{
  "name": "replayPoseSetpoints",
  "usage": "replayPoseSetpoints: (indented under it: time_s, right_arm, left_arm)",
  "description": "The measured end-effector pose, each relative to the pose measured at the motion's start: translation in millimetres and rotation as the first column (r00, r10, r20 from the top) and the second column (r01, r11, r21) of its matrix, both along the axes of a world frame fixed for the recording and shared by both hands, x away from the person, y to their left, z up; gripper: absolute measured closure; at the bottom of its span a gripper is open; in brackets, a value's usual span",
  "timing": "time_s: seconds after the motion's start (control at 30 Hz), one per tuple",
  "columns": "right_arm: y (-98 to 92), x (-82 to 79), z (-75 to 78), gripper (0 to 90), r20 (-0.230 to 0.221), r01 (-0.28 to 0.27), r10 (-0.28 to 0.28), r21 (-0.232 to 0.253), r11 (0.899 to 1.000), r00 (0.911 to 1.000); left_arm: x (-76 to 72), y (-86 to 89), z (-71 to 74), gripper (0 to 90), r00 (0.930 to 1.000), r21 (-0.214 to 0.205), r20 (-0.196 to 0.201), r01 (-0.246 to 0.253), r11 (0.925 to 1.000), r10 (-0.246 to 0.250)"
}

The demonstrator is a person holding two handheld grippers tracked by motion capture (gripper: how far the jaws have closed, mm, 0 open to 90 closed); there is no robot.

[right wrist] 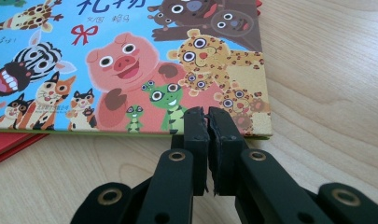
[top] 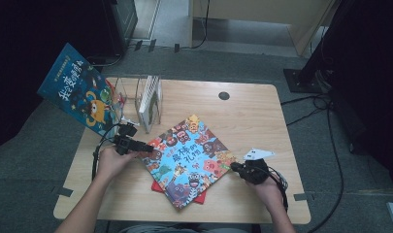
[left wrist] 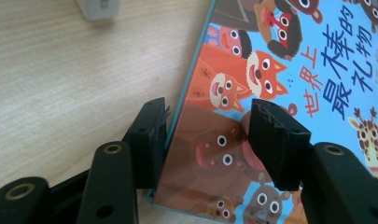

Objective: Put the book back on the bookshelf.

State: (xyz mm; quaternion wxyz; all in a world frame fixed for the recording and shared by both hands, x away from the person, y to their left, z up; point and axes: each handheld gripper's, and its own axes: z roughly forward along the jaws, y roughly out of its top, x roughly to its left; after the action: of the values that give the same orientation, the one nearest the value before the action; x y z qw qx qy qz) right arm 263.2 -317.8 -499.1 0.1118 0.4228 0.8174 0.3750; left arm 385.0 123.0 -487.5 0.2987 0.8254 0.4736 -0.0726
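Picture book flat mid-bench, not yet lifted — left gripper fingers apart astride its edge, right gripper fingers together, empty, beside its corner.

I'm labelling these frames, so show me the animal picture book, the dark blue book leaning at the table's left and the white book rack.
animal picture book (top: 189, 160), high view, middle of its cover.
dark blue book (top: 80, 90), high view, centre of its cover.
white book rack (top: 150, 103), high view, its upright side.

- The high view is dim and soft, with dark far corners.
- The desk is evenly lit from above.
- In both gripper views, the near jaws are slightly blurred.
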Motion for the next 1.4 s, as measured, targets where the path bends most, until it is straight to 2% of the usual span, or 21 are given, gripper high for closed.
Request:
replayPoseSetpoints:
  time_s: [0.07, 0.23, 0.57, 0.7, 0.97, 1.1, 1.37, 1.4]
  right_arm:
    - [-1.7, 1.6, -0.1, 86.4, 0.001, 0.021, -0.021, -0.001, 1.000, 0.9998]
    - [-5.0, 5.8, -0.9, 86.4, 0.005, 0.039, -0.039, 0.002, 0.999, 0.9992]
    - [-10.3, 18.4, -0.7, 86.0, 0.004, 0.088, -0.088, 0.001, 0.996, 0.9961]
    - [-12.2, 24.9, -0.7, 86.1, 0.001, 0.100, -0.100, 0.005, 0.995, 0.9950]
    - [-12.4, 37.3, -1.0, 86.8, -0.006, 0.118, -0.118, 0.016, 0.993, 0.9930]
    - [-11.2, 42.8, -1.4, 87.4, -0.009, 0.126, -0.126, 0.023, 0.992, 0.9920]
    - [-6.8, 50.9, -2.3, 88.1, -0.001, 0.129, -0.129, 0.030, 0.991, 0.9916]
    - [-6.9, 51.5, -2.5, 88.1, -0.006, 0.130, -0.130, 0.036, 0.991, 0.9915]
  left_arm:
    - [-3.2, -2.0, -0.2, 48.7, 1.0000, -0.006, -0.004, 0.007, 1.0000, -0.008]
    - [-12.0, -6.6, 0.7, 46.2, 0.9997, 0.018, 0.008, 0.022, 0.9996, -0.022]
    - [-31.9, -9.6, 0.5, 46.9, 0.9994, 0.002, -0.016, 0.031, 0.9995, -0.031]
    - [-42.0, -10.1, -0.1, 45.2, 0.9994, -0.017, -0.028, 0.018, 0.9997, -0.019]
    - [-57.6, -14.6, -1.1, 44.5, 0.9988, -0.003, -0.040, 0.028, 0.9996, -0.028]
    - [-64.6, -15.6, -1.3, 43.7, 0.9993, -0.001, -0.032, 0.019, 0.9998, -0.019]
    - [-68.0, -9.6, -5.1, 44.2, 1.0000, -0.046, -0.008, 0.001, 0.9990, -0.002]
    - [-68.7, -8.9, -6.1, 44.2, 1.0000, -0.053, 0.007, 0.001, 0.9986, 0.000]
